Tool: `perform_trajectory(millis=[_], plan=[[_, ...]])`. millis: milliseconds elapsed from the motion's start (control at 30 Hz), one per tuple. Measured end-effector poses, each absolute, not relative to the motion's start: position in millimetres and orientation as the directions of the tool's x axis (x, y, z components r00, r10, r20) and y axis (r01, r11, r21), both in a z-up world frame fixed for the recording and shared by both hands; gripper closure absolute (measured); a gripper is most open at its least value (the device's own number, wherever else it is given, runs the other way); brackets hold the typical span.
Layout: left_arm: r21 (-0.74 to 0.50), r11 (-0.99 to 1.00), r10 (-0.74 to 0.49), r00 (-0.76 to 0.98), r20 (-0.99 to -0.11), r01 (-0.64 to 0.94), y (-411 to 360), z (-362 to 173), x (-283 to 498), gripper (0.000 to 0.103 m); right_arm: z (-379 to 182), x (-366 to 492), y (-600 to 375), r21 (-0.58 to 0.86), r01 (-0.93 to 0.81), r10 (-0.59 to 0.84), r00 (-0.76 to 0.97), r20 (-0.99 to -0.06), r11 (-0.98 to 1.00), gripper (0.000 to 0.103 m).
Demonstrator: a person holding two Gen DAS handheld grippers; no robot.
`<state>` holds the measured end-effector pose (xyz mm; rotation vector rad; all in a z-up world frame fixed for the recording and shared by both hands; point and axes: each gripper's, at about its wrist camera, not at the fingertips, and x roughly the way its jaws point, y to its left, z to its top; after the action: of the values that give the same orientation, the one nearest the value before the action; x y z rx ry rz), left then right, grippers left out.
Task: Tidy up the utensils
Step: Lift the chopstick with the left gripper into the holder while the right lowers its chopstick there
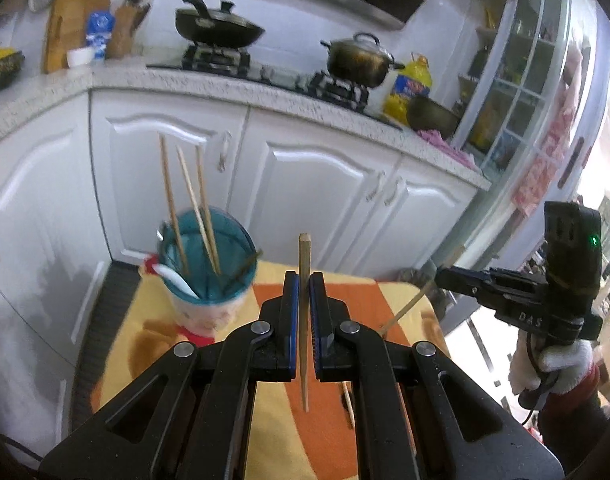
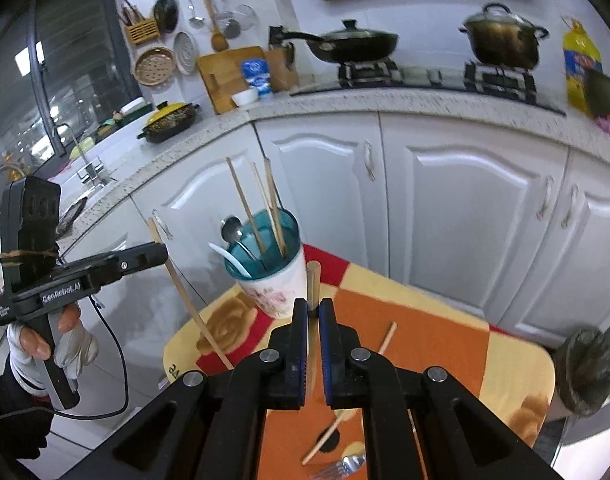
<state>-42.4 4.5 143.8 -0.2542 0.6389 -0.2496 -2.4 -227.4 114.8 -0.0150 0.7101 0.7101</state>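
Step in hand: transfer to the cup (image 2: 271,280). Left gripper (image 1: 304,280) and right gripper (image 2: 313,308) each clamp 1 chopstick (image 1: 304,264). Next, likely: tips lowered into the cup, jaws released.

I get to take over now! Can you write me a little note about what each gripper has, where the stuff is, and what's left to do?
Left gripper: shut on one chopstick, held upright above the table.
Right gripper: shut on another chopstick, also lifted.
Done: the cup already holds three chopsticks, a metal spoon and a white spoon.
Left: drop both held chopsticks into the cup, then collect the loose chopsticks and the fork from the table.
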Motion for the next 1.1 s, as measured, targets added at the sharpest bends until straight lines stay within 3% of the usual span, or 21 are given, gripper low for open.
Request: perform_trajectory(millis=[433, 633, 1100], plan=[[-0.283, 0.959, -0.151, 0.896, -0.417, 0.03, 62, 221, -13, 0.099, 207, 24, -185, 0.135, -0.684, 0.647, 0.58, -0.494, 0.716, 0.098], [-0.224, 0.974, -0.062, 0.908, -0.414, -0.036, 70, 224, 15, 0.099, 236, 52, -159, 0.119, -0.691, 0.656, 0.597, -0.462, 0.713, 0.098], [-0.158, 0.978, 0.032, 0.851, -0.525, -0.134, 71, 156, 78, 0.099, 173, 124, -95, 0.18, -0.694, 0.655, 0.513, -0.555, 0.697, 0.098]])
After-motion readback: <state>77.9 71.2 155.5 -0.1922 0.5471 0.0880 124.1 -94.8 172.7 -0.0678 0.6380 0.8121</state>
